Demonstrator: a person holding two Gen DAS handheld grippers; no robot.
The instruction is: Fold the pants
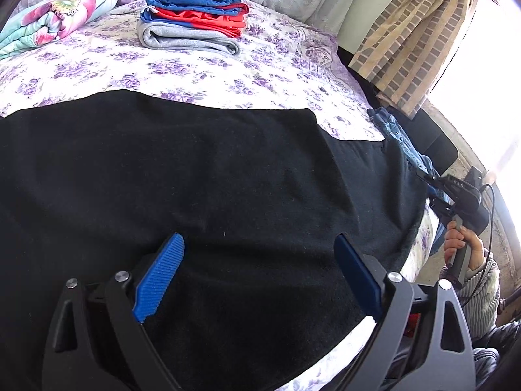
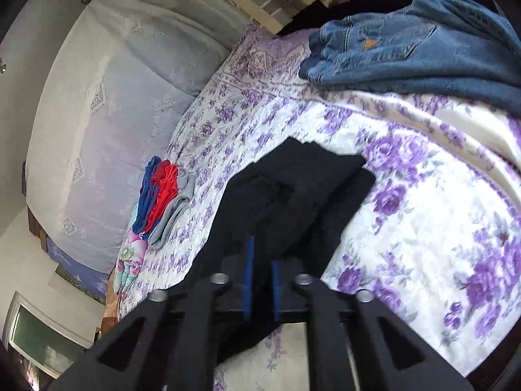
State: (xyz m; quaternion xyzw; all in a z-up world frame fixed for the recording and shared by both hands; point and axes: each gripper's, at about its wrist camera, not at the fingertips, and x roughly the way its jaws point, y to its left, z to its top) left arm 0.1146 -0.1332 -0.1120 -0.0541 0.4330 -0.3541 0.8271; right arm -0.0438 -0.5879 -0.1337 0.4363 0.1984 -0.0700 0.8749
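My left hand-held gripper [image 1: 257, 273] wide open, hovering above black knit pants [image 1: 195, 176] spread across floral bed [image 1: 202, 75]; right hand-held gripper [image 2: 260, 280] clamped on pants' edge, long axis running left-right.

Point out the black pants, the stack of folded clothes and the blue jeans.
black pants [image 1: 195, 169], left wrist view, middle of the spread fabric
stack of folded clothes [image 1: 195, 16], left wrist view, red layer
blue jeans [image 2: 407, 52], right wrist view, beside the back pocket
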